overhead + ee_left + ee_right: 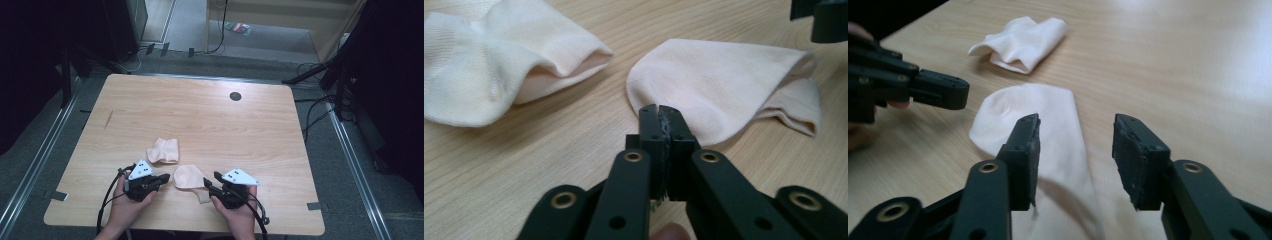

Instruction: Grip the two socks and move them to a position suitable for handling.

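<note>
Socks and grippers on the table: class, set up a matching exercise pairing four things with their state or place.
Things:
1. left gripper
2. right gripper
3. flat sock
4. crumpled sock

States or places:
A. fingers apart
B. lying between the two grippers
C. fingers pressed together, nothing between them
D. farther up the table, away from the hands

Pairs: 1-C, 2-A, 3-B, 4-D

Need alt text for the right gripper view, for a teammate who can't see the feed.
The right gripper has its two black jaws open over a flat pale sock on the wooden table, one pad above the fabric, nothing clamped. The left gripper reaches in from the left with its jaws together, near the sock's rounded end. A second, crumpled sock lies farther back.
</note>
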`<state>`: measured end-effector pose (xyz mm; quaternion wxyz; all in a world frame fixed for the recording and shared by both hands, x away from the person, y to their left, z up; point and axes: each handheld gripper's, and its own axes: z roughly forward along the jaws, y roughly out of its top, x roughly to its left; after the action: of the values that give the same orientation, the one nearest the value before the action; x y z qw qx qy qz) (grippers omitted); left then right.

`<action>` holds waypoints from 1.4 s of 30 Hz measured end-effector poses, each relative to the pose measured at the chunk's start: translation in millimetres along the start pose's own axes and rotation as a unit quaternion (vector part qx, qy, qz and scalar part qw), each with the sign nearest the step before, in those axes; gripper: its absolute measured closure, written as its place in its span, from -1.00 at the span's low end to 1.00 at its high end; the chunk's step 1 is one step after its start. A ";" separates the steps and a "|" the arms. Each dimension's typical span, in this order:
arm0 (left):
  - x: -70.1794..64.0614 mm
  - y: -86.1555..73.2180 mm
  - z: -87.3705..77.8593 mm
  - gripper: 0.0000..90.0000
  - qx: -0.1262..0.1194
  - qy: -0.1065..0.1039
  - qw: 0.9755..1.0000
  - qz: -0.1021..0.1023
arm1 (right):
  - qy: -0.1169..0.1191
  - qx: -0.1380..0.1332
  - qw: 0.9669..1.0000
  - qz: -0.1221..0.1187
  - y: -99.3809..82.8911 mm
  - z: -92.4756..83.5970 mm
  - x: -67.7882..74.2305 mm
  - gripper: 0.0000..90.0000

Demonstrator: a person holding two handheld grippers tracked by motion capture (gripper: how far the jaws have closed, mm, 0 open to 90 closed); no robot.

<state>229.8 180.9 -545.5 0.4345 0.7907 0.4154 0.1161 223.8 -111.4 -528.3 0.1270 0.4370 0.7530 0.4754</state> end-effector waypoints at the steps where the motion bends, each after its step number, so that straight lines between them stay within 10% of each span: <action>1: 0.6 -0.3 -0.2 0.90 0.000 0.003 1.000 -0.001 | 0.000 0.003 1.000 0.022 -2.7 -1.3 -2.1 0.14; 10: 0.8 -0.4 -1.8 0.57 -0.013 0.018 1.000 -0.001 | -0.042 0.027 0.998 0.049 -11.7 18.3 6.2 -0.04; 19: 5.0 -0.5 -5.1 0.37 -0.025 0.033 0.999 -0.012 | -0.039 0.067 0.996 -0.032 -17.1 24.4 18.6 0.94; 25: 6.9 -0.5 -6.8 0.37 -0.029 0.035 0.999 -0.014 | -0.087 0.028 0.995 -0.033 1.2 -0.9 -8.3 0.96; 28: 7.2 -0.4 -6.6 0.37 -0.030 0.037 0.999 -0.016 | -0.175 -0.005 0.982 -0.073 14.5 -23.2 -26.6 0.96; 33: 6.1 -0.5 -5.1 0.37 -0.028 0.036 0.999 -0.013 | -0.316 -0.040 0.937 -0.141 25.0 -45.6 -47.1 0.95; 35: 5.2 -0.6 -4.0 0.37 -0.026 0.036 0.999 -0.012 | -0.330 -0.026 0.930 -0.163 21.2 -40.6 -48.6 0.95; 38: 3.8 -1.0 -3.1 0.36 -0.024 0.035 0.999 -0.010 | -0.295 0.012 0.935 -0.195 12.4 -20.7 -40.1 0.92; 42: 4.5 -1.5 -3.9 0.36 -0.023 0.036 0.999 -0.009 | -0.167 0.041 0.966 -0.194 3.2 4.8 -17.7 0.49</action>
<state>229.7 187.0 -545.2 0.4384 0.7718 0.4355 0.1503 238.9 -121.7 -532.1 0.3227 0.3604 0.8104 0.3304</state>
